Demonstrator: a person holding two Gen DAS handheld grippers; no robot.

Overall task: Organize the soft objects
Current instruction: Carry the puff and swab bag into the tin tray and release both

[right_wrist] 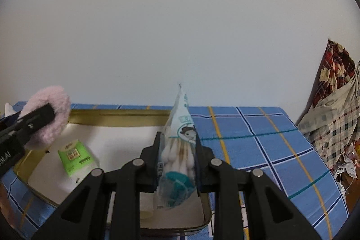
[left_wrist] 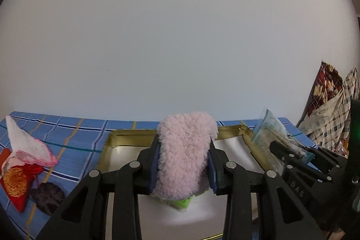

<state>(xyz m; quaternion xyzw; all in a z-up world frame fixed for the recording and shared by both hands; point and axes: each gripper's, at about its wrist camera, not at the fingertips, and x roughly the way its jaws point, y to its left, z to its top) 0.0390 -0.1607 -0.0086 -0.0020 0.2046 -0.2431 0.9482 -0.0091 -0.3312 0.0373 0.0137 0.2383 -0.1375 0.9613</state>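
Note:
My left gripper (left_wrist: 183,163) is shut on a fluffy pink pad (left_wrist: 184,154) and holds it over the gold-rimmed tin tray (left_wrist: 126,138). The pad also shows in the right wrist view (right_wrist: 50,114). My right gripper (right_wrist: 177,161) is shut on a clear bag of cotton swabs (right_wrist: 180,145), above the tray's right side (right_wrist: 117,115). In the left wrist view the right gripper (left_wrist: 292,156) and the bag (left_wrist: 270,129) sit at the tray's right rim. A green-and-white pack (right_wrist: 75,159) lies in the tray.
On the blue checked cloth (right_wrist: 258,138), left of the tray, lie a white-and-pink cloth (left_wrist: 27,145), a red embroidered pouch (left_wrist: 18,183) and a dark round pad (left_wrist: 48,197). Patterned fabrics (right_wrist: 333,109) pile up at the right. A plain wall stands behind.

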